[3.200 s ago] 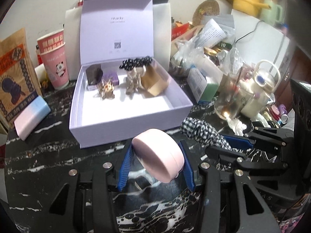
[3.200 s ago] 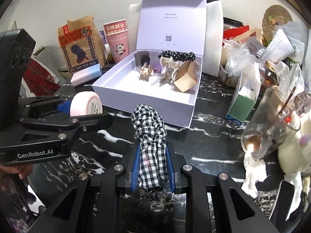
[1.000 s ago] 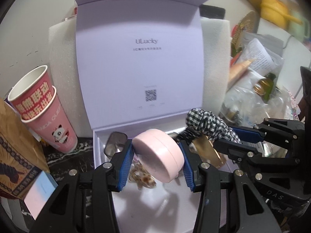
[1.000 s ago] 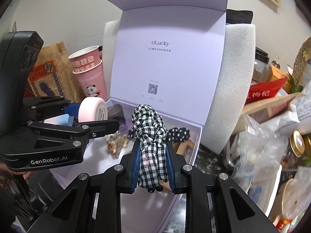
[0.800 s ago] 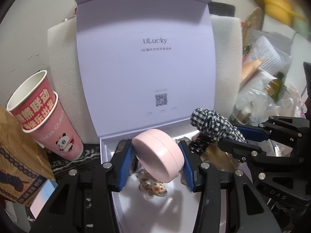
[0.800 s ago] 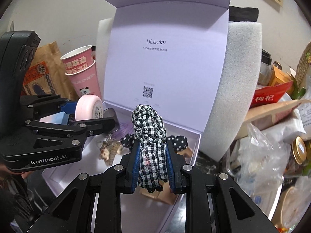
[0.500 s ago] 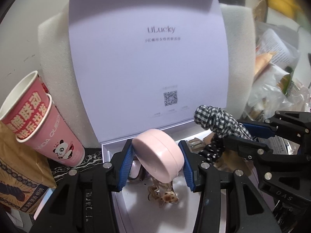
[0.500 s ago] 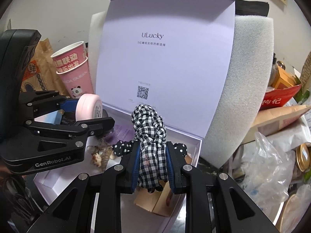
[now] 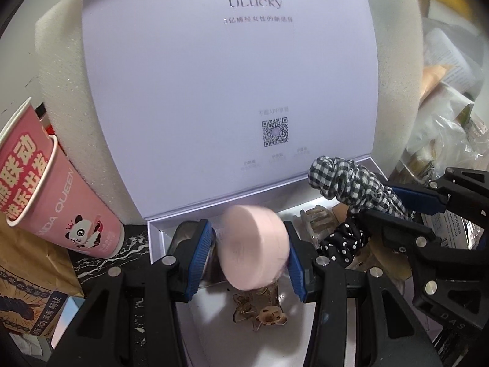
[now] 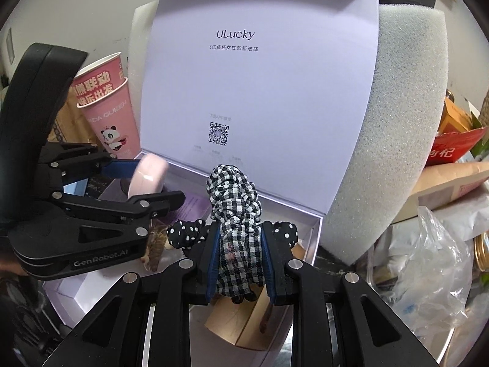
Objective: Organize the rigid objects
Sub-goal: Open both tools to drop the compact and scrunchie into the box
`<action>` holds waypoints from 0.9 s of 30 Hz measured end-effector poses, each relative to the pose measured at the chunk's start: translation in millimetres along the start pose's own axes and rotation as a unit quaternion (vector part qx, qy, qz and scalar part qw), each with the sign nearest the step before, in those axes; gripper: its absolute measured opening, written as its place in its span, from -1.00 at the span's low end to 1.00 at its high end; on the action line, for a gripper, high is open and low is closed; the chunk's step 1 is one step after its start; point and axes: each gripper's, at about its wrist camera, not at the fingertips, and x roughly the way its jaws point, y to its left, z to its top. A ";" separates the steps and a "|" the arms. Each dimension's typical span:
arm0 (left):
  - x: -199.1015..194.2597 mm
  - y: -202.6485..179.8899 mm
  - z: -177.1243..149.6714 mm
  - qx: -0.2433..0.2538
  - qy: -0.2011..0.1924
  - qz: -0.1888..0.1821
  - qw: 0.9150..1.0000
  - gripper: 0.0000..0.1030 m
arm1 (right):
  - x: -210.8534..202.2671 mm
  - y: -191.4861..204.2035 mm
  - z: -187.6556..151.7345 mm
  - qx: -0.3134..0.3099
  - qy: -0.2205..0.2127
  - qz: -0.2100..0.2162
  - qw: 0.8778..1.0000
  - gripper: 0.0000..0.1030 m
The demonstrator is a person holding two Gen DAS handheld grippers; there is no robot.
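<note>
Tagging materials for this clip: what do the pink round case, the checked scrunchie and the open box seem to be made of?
Pink round case: probably plastic, matte; smooth, even surface, keeps its shape between the left gripper's pads.
Checked scrunchie: woven fabric; gingham print, gathered folds, squeezed in the right gripper.
Open box: likely card, matte lilac; creased hinge, printed lid.

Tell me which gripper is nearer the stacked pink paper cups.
Left. The left gripper, holding the pink round case, hangs over the box's end beside the pink paper cups. The right gripper, clamping the checked scrunchie, is farther along the box.
</note>
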 end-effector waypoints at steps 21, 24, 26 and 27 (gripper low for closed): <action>-34.6 -10.9 -7.3 -0.016 -0.025 0.047 0.998 -0.10 | -25.0 -2.5 -5.6 0.019 -0.010 -0.020 1.000 -0.07; -39.7 -8.5 -9.4 -0.023 -0.022 0.049 0.998 -0.10 | -34.5 -1.0 -6.5 0.018 -0.015 -0.024 0.999 -0.07; -44.8 -9.2 -12.7 -0.026 -0.024 0.052 0.998 -0.02 | -41.7 -0.2 -7.4 0.016 -0.019 -0.027 0.999 -0.07; -47.2 -10.1 -12.9 -0.028 -0.026 0.054 0.998 0.13 | -44.5 0.8 -7.9 0.015 -0.021 -0.029 0.999 -0.07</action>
